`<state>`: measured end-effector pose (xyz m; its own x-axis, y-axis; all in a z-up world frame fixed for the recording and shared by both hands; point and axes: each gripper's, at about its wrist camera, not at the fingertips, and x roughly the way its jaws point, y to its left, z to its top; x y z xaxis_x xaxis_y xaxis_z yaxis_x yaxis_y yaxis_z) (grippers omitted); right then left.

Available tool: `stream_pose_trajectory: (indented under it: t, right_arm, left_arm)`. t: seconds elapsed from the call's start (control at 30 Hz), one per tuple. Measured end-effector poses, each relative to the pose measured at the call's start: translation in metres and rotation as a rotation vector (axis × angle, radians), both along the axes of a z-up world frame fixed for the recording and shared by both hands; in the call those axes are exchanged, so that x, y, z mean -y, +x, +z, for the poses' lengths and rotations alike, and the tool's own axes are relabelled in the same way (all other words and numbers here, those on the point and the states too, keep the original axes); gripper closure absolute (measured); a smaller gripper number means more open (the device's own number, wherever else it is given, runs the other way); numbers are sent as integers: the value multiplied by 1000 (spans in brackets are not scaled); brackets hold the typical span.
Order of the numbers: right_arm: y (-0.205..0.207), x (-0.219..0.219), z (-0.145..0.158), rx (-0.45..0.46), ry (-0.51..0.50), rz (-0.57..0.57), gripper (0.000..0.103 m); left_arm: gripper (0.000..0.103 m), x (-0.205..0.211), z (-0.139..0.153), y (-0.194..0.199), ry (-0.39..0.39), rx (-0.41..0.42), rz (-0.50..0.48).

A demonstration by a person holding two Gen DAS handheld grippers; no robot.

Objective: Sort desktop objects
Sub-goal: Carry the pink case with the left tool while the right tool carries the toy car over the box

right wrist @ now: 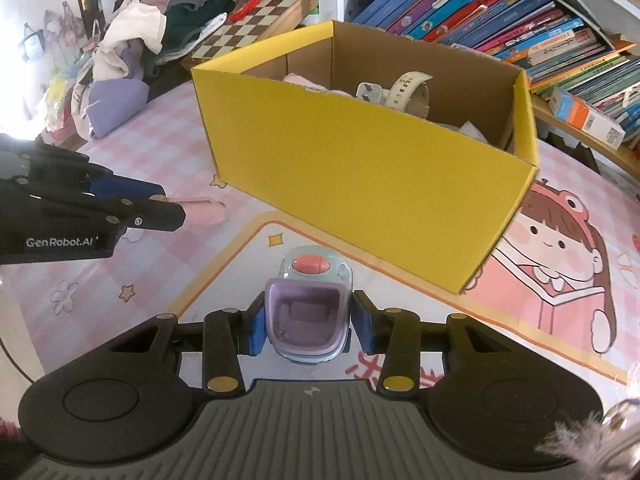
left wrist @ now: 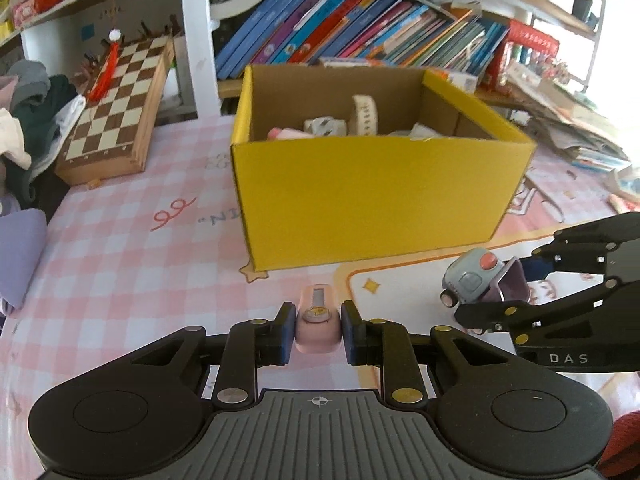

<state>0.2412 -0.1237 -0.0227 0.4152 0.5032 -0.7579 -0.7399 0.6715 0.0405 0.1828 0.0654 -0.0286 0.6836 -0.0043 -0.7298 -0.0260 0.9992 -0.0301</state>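
Pickup step, by looks: left gripper (left wrist: 318, 330) clamped on pink case (left wrist: 318, 322), right gripper (right wrist: 308, 326) clamped on toy car (right wrist: 310, 312). Lift over box (left wrist: 360, 200) wall at 12 o'clock needed next.

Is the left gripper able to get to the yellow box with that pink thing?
Probably yes. The left gripper holds the pink item, and the yellow box sits right ahead, open-topped, with only bare tablecloth between. It would need lifting over the front wall.
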Motion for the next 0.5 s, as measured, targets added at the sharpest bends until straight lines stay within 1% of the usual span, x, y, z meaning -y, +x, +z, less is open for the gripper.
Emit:
stream_pose_trajectory:
  t: [0.5]
  right_arm:
    - [-11, 24, 14, 28, 25, -52, 63]
  left_arm:
    - [80, 13, 31, -23, -30, 92, -19]
